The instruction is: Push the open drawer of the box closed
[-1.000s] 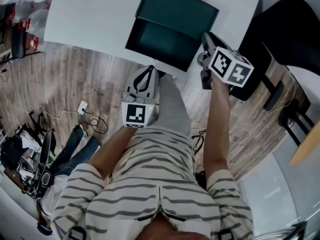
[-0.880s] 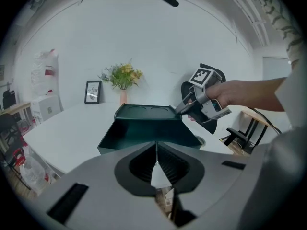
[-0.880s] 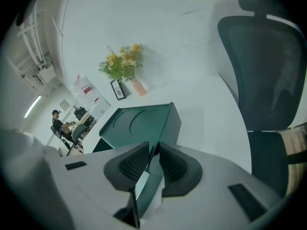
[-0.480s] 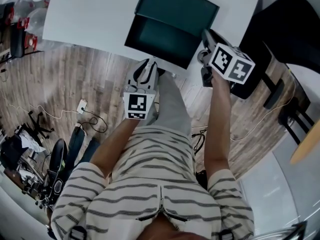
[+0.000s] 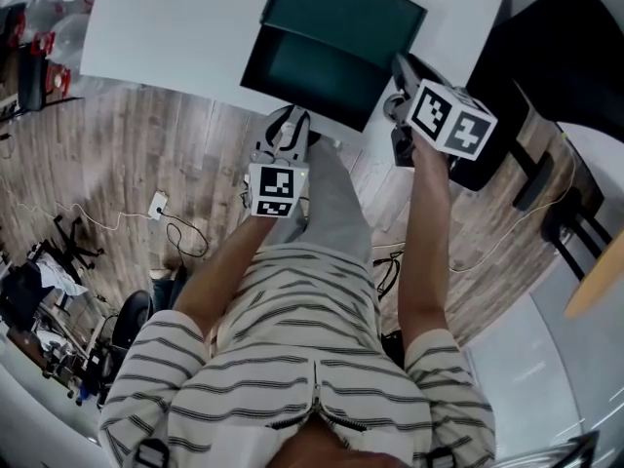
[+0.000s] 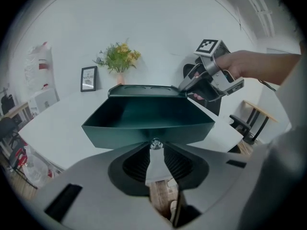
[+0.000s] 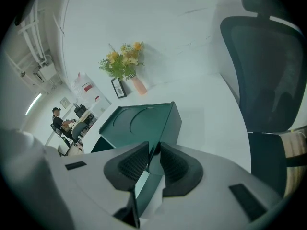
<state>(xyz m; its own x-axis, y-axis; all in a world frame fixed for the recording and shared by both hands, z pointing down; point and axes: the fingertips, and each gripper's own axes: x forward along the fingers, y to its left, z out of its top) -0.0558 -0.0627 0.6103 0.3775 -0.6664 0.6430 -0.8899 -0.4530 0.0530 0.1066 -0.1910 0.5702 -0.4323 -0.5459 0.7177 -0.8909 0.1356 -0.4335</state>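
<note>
Box (image 5: 356, 13): dark green, on a white table (image 5: 166, 27), near the edge closest to the person. Drawer (image 5: 307, 71) is out, empty, its front close to that table edge.

Left gripper (image 6: 155, 150): fingers closed tip to tip, nothing between them. The tips are right at the small knob (image 6: 155, 143) on the drawer front, but I can't confirm contact.

Right gripper (image 7: 152, 148): fingers clamped on the box's upper right edge, with the box side running down between the pads.

Table: top is bare around the box. On the far side, against a plain white wall (image 6: 158, 28), there are flowers (image 6: 117, 56) in a pink vase (image 7: 139, 84) and a small framed picture (image 6: 88, 78).

Room:
- The floor (image 5: 146, 154) is wood plank, with loose cables (image 5: 185, 237) and a white plug block (image 5: 161, 206) lying on it.
- A black office chair (image 5: 565, 57) stands at the table's right side.
- There is clutter along the left side of the room.
- The right gripper view shows another person (image 7: 58, 120) seated at desks far back.
</note>
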